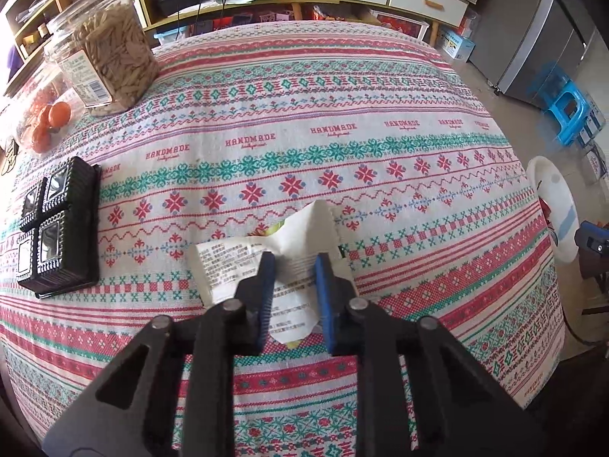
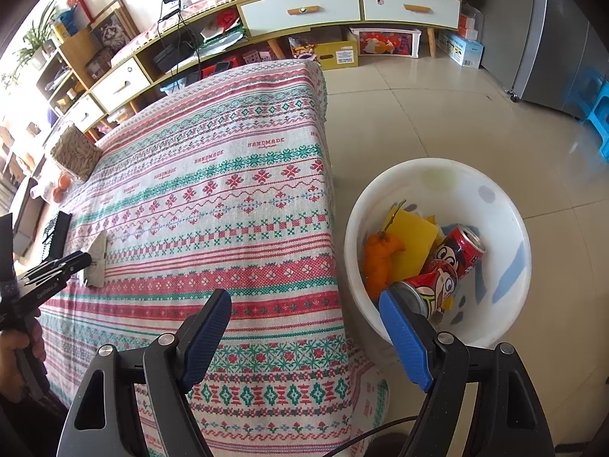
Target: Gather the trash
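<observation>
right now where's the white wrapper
In the left wrist view the white wrapper lies on the tablecloth, pinched between the left gripper pads, right of the black box.

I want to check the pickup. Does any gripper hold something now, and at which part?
The left gripper is closed on the white wrapper, pinching its raised crumpled middle as it lies on the tablecloth. The right gripper is open and holds nothing.
</observation>
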### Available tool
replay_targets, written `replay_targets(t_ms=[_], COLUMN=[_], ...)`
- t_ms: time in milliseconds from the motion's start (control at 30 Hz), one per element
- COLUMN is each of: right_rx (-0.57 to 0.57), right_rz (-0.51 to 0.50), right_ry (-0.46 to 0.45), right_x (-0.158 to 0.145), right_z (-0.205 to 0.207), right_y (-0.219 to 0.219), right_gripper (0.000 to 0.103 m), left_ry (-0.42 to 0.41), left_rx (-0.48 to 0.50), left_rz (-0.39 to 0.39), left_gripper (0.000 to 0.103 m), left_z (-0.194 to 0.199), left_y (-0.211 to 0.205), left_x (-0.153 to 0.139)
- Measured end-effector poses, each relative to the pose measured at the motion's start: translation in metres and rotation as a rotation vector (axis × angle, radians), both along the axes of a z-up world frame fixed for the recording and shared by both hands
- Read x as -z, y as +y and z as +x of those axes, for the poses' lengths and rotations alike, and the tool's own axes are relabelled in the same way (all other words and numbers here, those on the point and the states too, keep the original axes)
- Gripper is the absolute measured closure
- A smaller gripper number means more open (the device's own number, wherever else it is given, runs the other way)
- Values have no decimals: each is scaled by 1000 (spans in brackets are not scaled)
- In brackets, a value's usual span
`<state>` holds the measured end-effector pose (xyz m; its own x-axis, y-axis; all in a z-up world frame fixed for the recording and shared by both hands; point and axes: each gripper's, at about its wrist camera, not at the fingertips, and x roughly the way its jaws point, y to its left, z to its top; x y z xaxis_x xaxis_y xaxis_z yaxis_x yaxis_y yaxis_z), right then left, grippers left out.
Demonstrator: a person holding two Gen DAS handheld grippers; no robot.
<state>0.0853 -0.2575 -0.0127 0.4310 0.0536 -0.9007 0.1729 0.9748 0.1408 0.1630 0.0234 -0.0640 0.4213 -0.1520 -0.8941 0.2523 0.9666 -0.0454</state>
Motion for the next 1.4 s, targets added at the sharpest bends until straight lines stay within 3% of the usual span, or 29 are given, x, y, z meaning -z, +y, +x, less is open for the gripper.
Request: replay_targets(t_ms=[33, 133, 667, 1100, 1400], right_rx=[1, 0, -1, -189, -282], right_rz=[-2, -9, 67, 81, 63], right_ry=[0, -4, -41, -5, 54], right_x=[0, -2, -15, 0, 39], right_z=[0, 0, 18, 68, 95], right_y=[1, 4, 47, 182, 269], right_gripper=[22, 22, 22, 21, 21], left_ry=[-1, 0, -80, -150, -73], left_rx=[5, 3, -54, -232, -296], left_rz=[-3, -7, -111, -84, -168], left_gripper=[96, 101, 103, 103, 102], left_z=[-1, 0, -29, -38, -34], left_y=[-1, 0, 53, 157, 205], left_x=[-2, -6, -61, -76, -61])
